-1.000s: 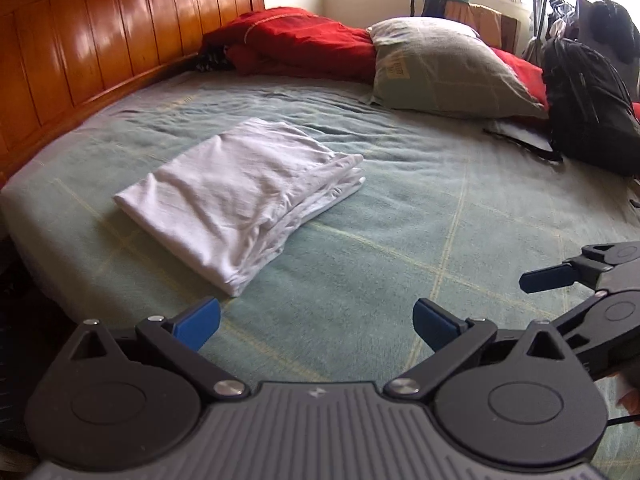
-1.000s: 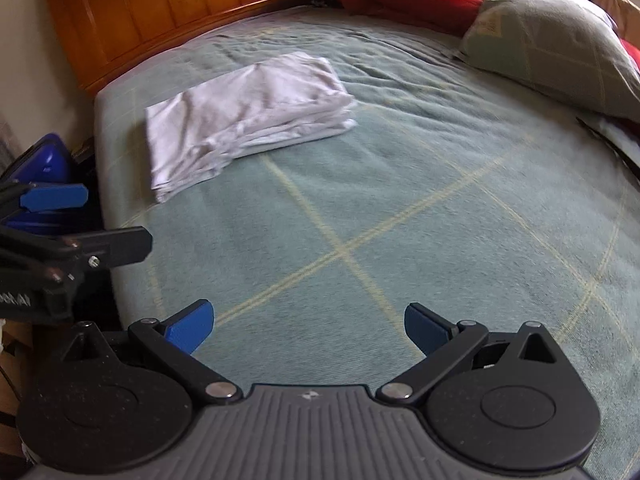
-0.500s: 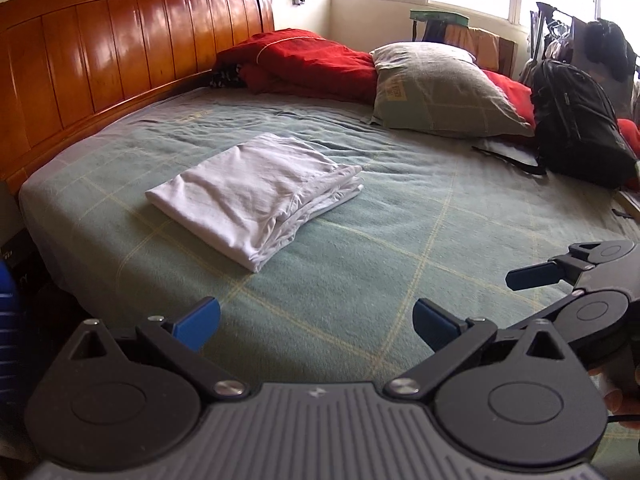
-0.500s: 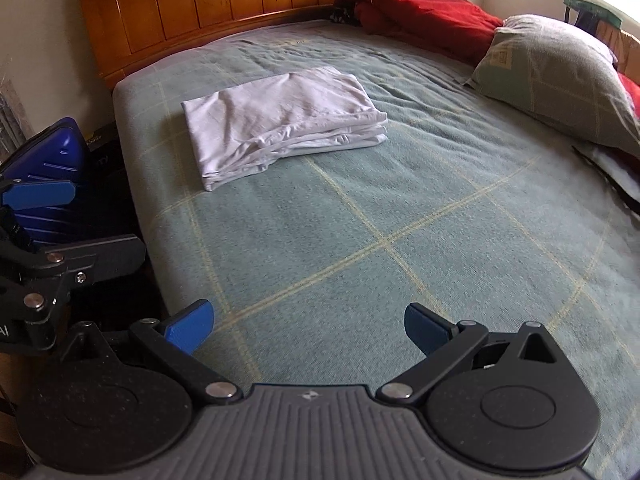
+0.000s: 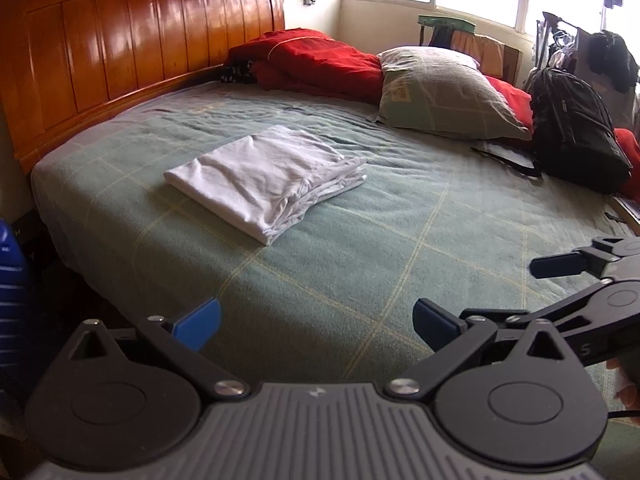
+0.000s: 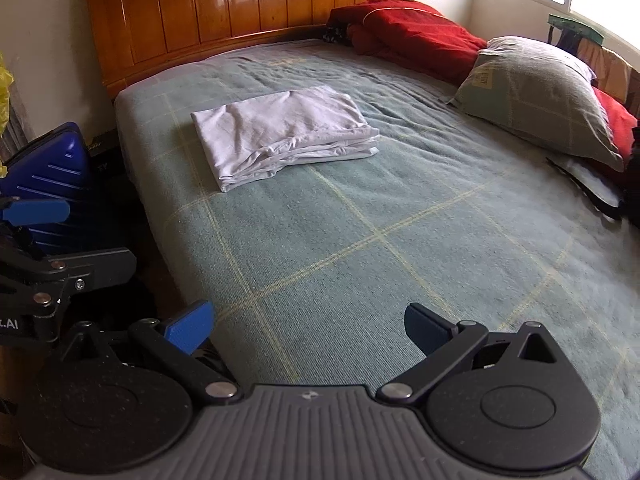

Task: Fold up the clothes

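A white garment (image 5: 264,178) lies folded into a flat rectangle on the green checked bedspread (image 5: 400,240), toward the headboard side; the right wrist view shows the same white garment (image 6: 284,132). My left gripper (image 5: 316,322) is open and empty, held well back from the garment near the bed's near edge. My right gripper (image 6: 308,326) is open too, with nothing between its fingers, also far from the cloth. Each gripper shows at the edge of the other's view.
A wooden headboard (image 5: 120,40) closes the far left. A red blanket (image 5: 316,60), a grey-green pillow (image 5: 444,96) and a black backpack (image 5: 576,128) line the far side. A blue suitcase (image 6: 44,168) stands on the floor beside the bed.
Both grippers have drawn back and risen away from the folded garment, which now sits farther off in both views. The garment has not moved. Both stay open.
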Motion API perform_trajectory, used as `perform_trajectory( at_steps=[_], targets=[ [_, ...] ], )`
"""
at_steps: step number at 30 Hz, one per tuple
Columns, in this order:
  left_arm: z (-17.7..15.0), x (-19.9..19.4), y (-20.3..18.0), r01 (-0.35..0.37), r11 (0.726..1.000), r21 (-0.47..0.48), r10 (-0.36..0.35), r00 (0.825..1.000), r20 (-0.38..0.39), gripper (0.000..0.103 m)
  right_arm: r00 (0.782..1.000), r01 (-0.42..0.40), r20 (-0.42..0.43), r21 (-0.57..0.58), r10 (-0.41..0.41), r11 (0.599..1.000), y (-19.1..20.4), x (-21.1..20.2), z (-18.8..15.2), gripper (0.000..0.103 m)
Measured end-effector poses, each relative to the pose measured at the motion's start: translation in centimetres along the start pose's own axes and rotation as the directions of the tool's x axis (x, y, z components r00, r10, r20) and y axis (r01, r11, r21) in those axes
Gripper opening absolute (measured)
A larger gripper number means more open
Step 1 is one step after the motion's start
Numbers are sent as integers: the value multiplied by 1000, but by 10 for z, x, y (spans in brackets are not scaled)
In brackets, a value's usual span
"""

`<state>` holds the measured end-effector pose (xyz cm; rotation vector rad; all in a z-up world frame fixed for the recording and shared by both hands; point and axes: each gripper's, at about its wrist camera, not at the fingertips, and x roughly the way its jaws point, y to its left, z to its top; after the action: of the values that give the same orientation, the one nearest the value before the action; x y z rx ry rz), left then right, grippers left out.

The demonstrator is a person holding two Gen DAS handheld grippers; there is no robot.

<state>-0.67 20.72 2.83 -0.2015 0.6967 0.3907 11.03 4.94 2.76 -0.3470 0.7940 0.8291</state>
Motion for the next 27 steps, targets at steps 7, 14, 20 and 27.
perform_trajectory(
  at_steps=[7,14,20,27],
  targets=[
    [-5,-2,0,-7,1000,-6,7,1000,-10,102,1000,-1,16,14,1,1000,-2,-6,-3,103],
    [-5,-2,-3,2,1000,-4,-2,1000,-16,102,1000,1,19,17,-1,1000,-1,-6,-4,103],
    [-4,-1,-2,1,1000,-9,-1,1000,-25,102,1000,-3,21,23,2,1000,-4,-6,-4,103],
    [-5,-1,-4,2,1000,-7,-3,1000,-26,102,1000,-6,17,27,6,1000,-5,-4,-4,103]
  ],
)
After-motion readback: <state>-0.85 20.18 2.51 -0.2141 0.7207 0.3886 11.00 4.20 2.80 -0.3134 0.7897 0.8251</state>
